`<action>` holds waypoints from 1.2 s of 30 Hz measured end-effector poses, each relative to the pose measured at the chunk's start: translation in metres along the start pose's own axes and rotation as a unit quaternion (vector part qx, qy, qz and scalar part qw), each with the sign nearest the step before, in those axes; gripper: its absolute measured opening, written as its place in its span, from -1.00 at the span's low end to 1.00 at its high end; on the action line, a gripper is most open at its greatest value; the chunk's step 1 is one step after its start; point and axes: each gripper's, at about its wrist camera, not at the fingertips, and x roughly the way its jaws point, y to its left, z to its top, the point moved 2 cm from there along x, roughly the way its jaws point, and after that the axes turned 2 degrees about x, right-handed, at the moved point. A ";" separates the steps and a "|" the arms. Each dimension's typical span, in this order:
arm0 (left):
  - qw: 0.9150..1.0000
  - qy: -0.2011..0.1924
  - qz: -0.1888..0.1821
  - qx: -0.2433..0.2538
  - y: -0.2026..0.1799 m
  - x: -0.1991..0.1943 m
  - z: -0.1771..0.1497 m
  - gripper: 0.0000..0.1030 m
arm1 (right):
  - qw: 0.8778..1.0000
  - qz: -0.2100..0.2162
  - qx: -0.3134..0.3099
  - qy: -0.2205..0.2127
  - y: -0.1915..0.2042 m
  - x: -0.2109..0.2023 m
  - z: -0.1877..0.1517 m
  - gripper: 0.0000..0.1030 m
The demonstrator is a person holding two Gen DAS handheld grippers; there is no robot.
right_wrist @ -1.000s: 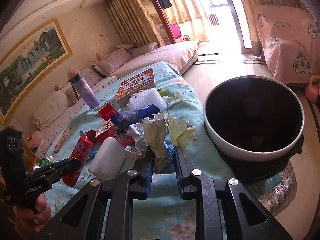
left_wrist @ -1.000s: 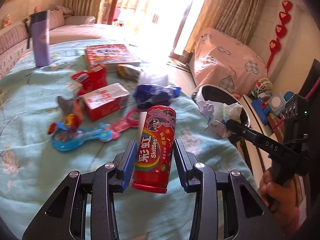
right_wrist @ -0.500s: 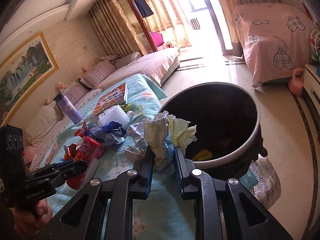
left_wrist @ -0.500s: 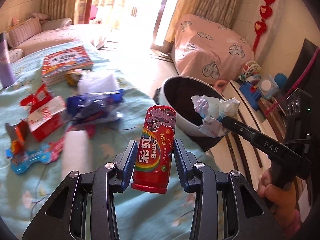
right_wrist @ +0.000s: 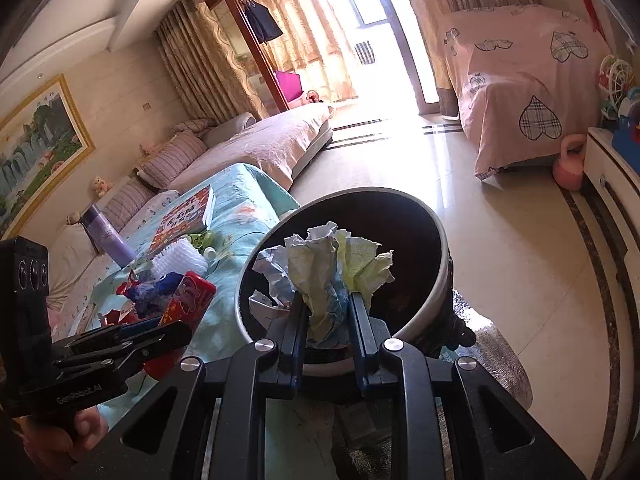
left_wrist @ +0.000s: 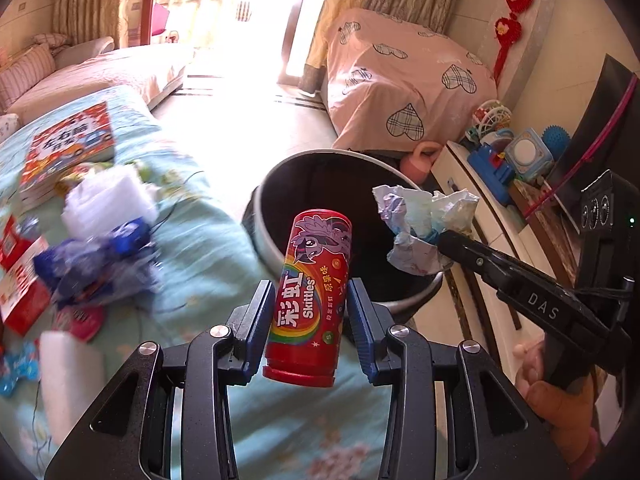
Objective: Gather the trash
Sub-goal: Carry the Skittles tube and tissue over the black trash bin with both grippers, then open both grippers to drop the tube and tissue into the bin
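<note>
My left gripper is shut on a red Skittles tube, held upright just short of the near rim of the round black bin. My right gripper is shut on a wad of crumpled paper, which hangs over the bin's open mouth. From the left wrist view the same crumpled paper sits at the right gripper's tip, above the bin's right side. The Skittles tube shows at the left of the right wrist view.
More litter lies on the teal-covered table: a blue wrapper, white bubble wrap, a red carton, a book. A purple bottle stands further back. A low cabinet with toys flanks the bin, near a pink-covered chair.
Both grippers have swung right, away from the table's litter toward the bin. The paper wad now hangs over the bin's mouth and the tube has reached its near rim.
</note>
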 end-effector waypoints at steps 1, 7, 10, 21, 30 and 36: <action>1.000 0.002 -0.001 0.002 -0.003 0.005 0.003 -0.29 | 1.000 -0.002 -0.001 0.001 -0.002 0.001 0.002 -0.61; 1.000 0.012 0.006 0.011 -0.013 0.028 0.019 -0.29 | 1.000 -0.012 -0.003 0.009 -0.013 0.012 0.014 -0.61; 1.000 0.018 0.007 0.015 -0.014 0.037 0.023 -0.29 | 1.000 -0.017 -0.005 0.012 -0.018 0.016 0.019 -0.61; 1.000 0.022 -0.004 0.013 -0.016 0.044 0.036 0.24 | 0.999 -0.024 0.003 0.026 -0.029 0.028 0.028 -0.36; 1.000 0.004 -0.003 -0.012 0.003 0.010 0.008 0.26 | 1.000 -0.009 0.008 0.014 -0.018 0.015 0.020 0.02; 1.000 -0.006 0.003 -0.028 0.022 -0.021 -0.020 0.26 | 1.000 0.008 0.012 0.012 0.003 0.007 0.004 0.40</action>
